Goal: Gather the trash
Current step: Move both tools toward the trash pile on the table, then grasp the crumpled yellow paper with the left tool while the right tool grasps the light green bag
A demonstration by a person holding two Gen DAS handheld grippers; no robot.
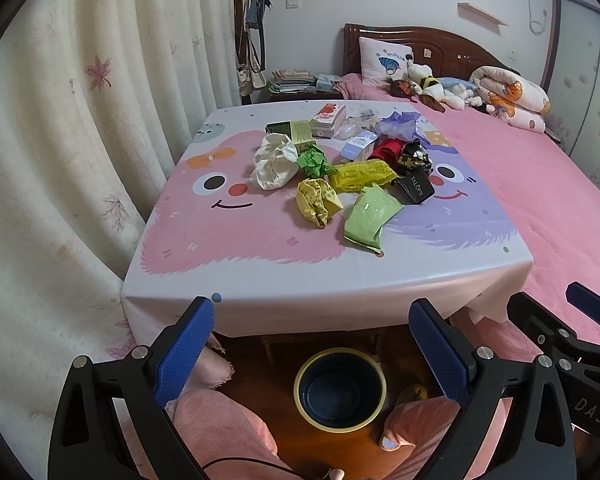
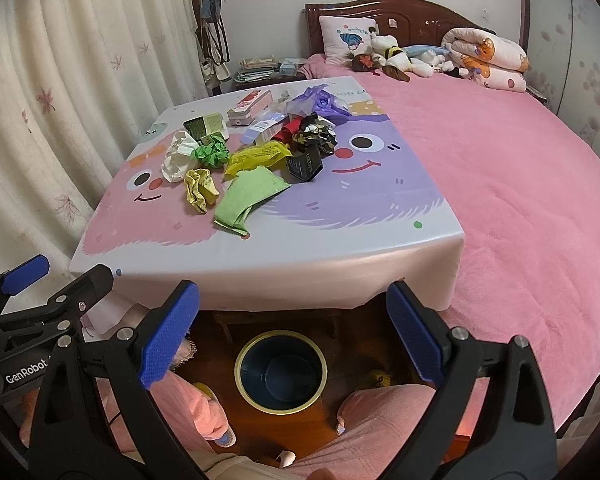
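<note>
Well ahead of both tools (image 1: 312, 348) (image 2: 292, 332): trash (image 1: 340, 168) on table (image 1: 260, 272).

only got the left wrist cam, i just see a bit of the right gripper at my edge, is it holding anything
Observer: No. In the right wrist view the right gripper has its jaws wide apart with nothing between them.
Operator: ok and where is it pointing, bin or the pile
Observer: Its camera frames the bin between the jaws, on the floor just under the near edge of the table. The trash pile lies further off, on top.
</note>
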